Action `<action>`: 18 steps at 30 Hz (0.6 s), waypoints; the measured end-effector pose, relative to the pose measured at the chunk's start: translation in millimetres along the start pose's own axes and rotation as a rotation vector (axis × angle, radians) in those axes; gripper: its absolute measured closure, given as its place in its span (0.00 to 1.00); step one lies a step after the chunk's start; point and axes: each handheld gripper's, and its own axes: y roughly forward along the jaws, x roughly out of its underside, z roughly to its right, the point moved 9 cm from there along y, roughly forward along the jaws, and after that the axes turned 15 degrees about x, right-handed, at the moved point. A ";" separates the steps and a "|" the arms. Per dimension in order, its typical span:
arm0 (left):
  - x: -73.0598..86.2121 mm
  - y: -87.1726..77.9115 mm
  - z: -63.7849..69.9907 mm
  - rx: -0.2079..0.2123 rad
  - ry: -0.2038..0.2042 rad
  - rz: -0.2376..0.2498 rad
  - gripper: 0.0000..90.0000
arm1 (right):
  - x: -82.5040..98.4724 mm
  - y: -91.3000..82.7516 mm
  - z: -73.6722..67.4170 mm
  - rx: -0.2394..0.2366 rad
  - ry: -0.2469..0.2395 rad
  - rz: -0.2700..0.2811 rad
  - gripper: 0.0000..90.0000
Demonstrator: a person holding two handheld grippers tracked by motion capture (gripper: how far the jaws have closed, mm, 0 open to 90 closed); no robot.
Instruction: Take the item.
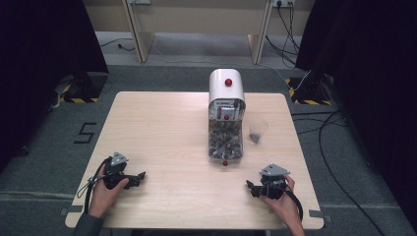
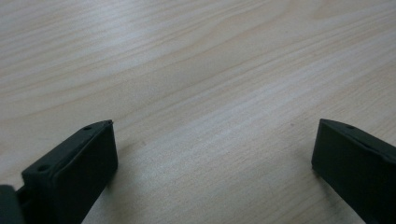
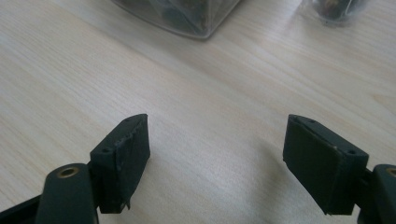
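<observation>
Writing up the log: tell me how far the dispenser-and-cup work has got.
Done: the small clear plastic cup beside the white-topped clear dispenser already holds a little dark material. In hand: nothing; left hand-held gripper and right hand-held gripper rest open on the table. Left: any further handling.

A pale wood table (image 1: 162, 128) stands on grey carpet (image 1: 44, 142), which bears a black "5" mark (image 1: 84, 132) at the left. Black curtains (image 1: 44, 39) hang at both sides, with hazard-striped feet (image 1: 78, 100) below them. Behind, a light wooden desk (image 1: 196, 19) stands, and black cables (image 1: 339, 147) trail across the floor at the right.
</observation>
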 end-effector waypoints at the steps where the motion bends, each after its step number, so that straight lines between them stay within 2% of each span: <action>1: 0.0 0.0 0.0 0.000 0.000 0.000 0.00 | 1.5 0.2 -0.4 -0.004 -0.001 -0.004 0.26; 5: 0.0 0.0 0.0 0.000 0.000 0.000 0.00 | 2.0 -0.7 -0.8 -0.001 -0.003 -0.002 0.26; 10: 0.0 0.0 0.0 0.000 0.000 0.000 0.00 | 4.9 -1.6 -2.5 -0.025 0.031 -0.007 0.26; 11: -0.1 0.1 0.1 0.000 -0.001 0.001 0.00 | 6.1 -1.4 -3.7 -0.034 0.053 -0.001 0.23; 18: 0.0 0.0 0.0 0.000 0.000 0.000 0.00 | 7.5 -2.4 -5.1 -0.035 0.049 -0.005 0.20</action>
